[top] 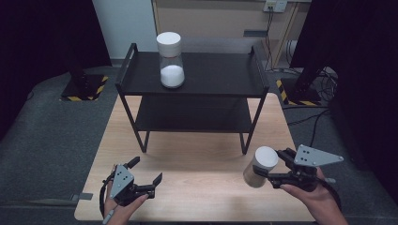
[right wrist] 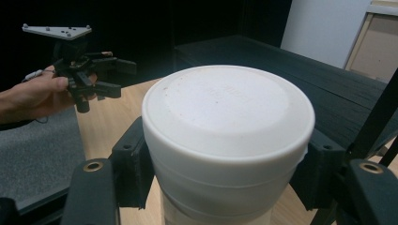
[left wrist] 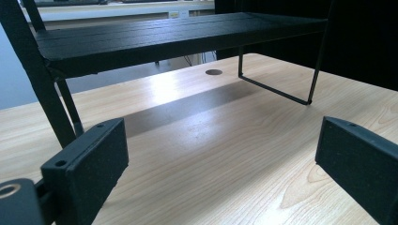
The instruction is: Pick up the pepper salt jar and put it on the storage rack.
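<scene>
White-lidded jar [top: 259,166] is clamped in the right gripper [top: 272,174], jaws pressing either side just under the lid [right wrist: 228,112], near the table's [top: 197,187] front right corner, tilted with the lid toward the shelf rack [top: 192,89]. Can't tell whether its base touches the tabletop. Right hand [top: 315,194] comes in at the front right edge. Left gripper [top: 145,176] sits near the front left corner, jaws wide apart, nothing between them, bare wood under them in the left gripper view; left hand [top: 119,206] at the front edge. Second jar [top: 171,60], white lid, white powder at the bottom, stands upright on the rack's top shelf, left of middle. Rack stands at the table's back edge.
</scene>
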### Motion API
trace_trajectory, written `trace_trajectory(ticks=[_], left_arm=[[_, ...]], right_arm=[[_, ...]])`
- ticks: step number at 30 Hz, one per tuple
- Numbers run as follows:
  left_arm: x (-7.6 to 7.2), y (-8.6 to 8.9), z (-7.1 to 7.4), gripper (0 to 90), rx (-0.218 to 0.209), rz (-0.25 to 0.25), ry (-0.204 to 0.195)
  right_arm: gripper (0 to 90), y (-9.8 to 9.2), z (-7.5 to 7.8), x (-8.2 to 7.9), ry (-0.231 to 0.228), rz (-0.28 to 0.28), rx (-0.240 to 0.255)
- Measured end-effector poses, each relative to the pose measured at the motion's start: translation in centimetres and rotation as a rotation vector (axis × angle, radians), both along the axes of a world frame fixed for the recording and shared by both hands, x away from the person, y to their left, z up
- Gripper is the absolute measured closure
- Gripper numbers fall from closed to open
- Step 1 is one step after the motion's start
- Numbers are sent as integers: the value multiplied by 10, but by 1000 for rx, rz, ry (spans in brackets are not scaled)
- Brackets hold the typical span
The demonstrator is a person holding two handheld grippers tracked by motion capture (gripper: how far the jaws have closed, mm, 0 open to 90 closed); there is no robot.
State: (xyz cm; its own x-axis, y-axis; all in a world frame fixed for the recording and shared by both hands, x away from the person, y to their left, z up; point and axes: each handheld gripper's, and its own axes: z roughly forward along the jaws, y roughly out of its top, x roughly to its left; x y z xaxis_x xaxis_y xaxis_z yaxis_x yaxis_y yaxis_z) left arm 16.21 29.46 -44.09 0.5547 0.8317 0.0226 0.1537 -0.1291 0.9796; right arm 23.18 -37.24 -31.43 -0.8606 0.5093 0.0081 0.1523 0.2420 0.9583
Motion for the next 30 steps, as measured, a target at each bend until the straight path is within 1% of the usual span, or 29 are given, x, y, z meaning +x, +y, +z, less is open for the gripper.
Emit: trace_trajectory(ticks=[9,12,18,21,30], left_arm=[[0,0,0,20,5,2,-1],[0,1,-1,20,-6,3,2],[-1,0,0,20,14,4,-1],[0,0,0,20,6,1,0],[-1,1,0,20,4,3,0]], right_arm=[[346,4,10,3,-15,5,-7],[347,5,14,4,-14,10,-7],[346,8,21,6,-21,13,-13],[346,8,25,8,-19,15,-9],[346,11,41,13,-28,20,-20]])
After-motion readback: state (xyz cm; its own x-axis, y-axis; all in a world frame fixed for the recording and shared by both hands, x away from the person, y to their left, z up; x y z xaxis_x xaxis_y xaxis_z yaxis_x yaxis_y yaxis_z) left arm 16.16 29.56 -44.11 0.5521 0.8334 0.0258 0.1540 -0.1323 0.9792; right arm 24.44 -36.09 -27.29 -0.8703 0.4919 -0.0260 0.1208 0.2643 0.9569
